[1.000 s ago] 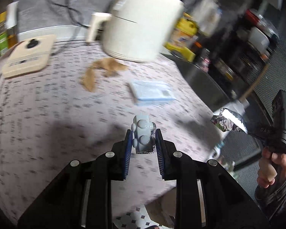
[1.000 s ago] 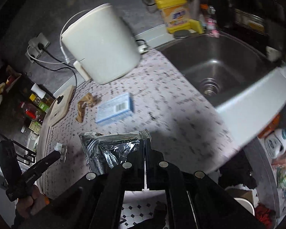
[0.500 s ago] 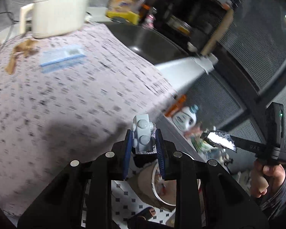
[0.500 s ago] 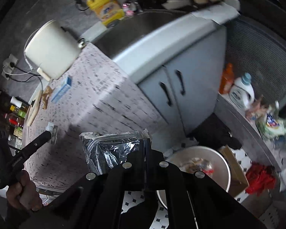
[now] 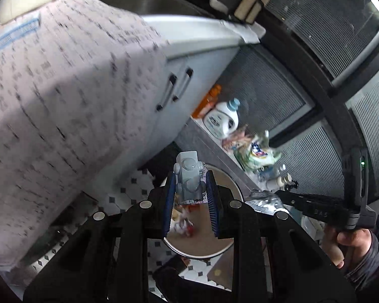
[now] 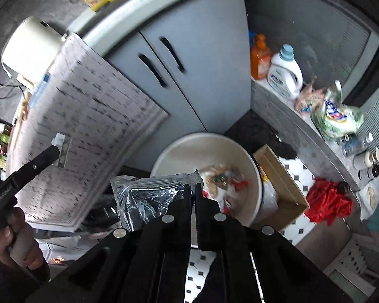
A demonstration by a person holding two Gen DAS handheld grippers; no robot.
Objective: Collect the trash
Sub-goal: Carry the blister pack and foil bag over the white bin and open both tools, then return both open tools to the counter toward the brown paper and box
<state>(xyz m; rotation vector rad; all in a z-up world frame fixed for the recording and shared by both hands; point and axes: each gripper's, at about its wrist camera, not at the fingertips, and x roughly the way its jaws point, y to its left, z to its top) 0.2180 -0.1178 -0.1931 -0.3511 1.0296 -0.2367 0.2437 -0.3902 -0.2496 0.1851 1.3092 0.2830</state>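
Two sets of jaws clench trash above the bin (image 6: pixel 164 151): left gripper (image 5: pixel 190 197) a blister pack (image 5: pixel 189 179), right gripper (image 6: pixel 192 197) a foil wrapper (image 6: pixel 144 199).

bin (image 6: pixel 255 169) on floor, before cabinet doors (image 6: pixel 189 75) | box (image 6: pixel 283 184) right of bin — touching | bottles (image 6: pixel 285 75) on ledge behind

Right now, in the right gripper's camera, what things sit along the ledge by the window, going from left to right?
Orange bottle → white detergent bottle → crumpled pinkish wrapper → green and white bag → clear water bottle.
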